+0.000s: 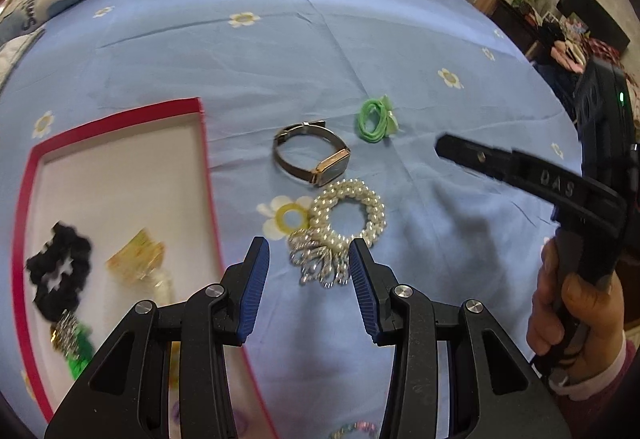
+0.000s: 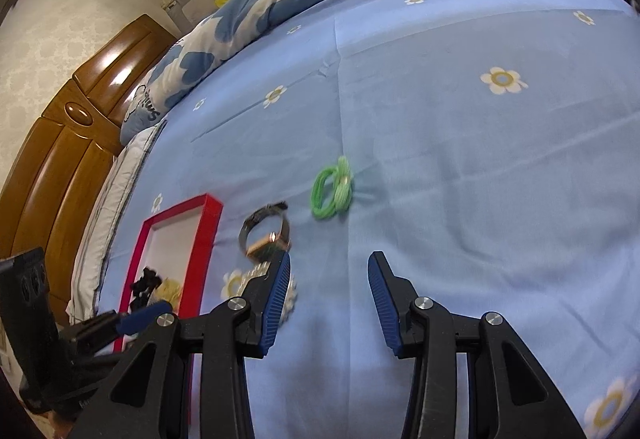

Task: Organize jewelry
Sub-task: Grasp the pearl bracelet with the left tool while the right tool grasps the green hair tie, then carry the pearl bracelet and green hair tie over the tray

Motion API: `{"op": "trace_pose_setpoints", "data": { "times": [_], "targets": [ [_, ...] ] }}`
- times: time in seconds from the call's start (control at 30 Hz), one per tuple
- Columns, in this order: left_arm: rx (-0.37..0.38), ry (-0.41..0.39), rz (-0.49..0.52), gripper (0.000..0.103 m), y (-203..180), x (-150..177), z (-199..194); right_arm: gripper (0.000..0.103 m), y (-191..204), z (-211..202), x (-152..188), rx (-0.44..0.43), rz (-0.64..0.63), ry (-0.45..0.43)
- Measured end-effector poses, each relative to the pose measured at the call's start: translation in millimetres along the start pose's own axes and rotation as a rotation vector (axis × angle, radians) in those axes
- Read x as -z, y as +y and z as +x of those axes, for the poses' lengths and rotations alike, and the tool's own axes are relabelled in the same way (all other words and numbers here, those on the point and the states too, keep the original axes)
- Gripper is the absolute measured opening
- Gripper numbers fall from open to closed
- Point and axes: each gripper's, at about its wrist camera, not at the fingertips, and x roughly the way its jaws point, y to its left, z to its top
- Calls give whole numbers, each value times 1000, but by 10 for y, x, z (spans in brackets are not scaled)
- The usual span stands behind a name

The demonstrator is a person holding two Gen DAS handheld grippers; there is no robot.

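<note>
On a bed (image 1: 280,51) spread with a flowered blue sheet, the left tool (image 1: 309,259) hangs with its blue pads apart and nothing between them, just above a silver clip (image 1: 318,267) and a pearl bracelet (image 1: 348,213). Beyond lie a gold-faced watch (image 1: 310,157) and green hair ties (image 1: 374,119). A red-rimmed box (image 1: 120,111) at left holds a black scrunchie (image 1: 60,271). The right tool (image 2: 329,271), also spread and empty, points toward the green ties.
</note>
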Motion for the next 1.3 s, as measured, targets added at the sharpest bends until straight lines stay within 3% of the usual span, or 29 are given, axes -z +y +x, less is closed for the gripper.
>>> {"op": "trace_pose_setpoints", "data": {
  "times": [0.5,0.53,0.6,0.67,0.93,1.3],
  "targets": [
    [-11,91,24,39,-45,-147,570,40,-73,703,-351,39,-15,87],
    [-15,90,28,37,-52,-147,571,35,-78,727,-344,40,-17,88],
    [-32,86,41,15,-71,-143,571,21,-87,747,-318,56,-25,90],
    [-23,84,44,12,-77,-147,573,14,-118,724,-295,39,-11,89],
    [-2,44,49,12,-129,-83,361,13,-204,343,-97,-7,37,52],
    [33,-25,-35,12,23,113,-119,13,-165,-77,324,-56,68,51]
  ]
}}
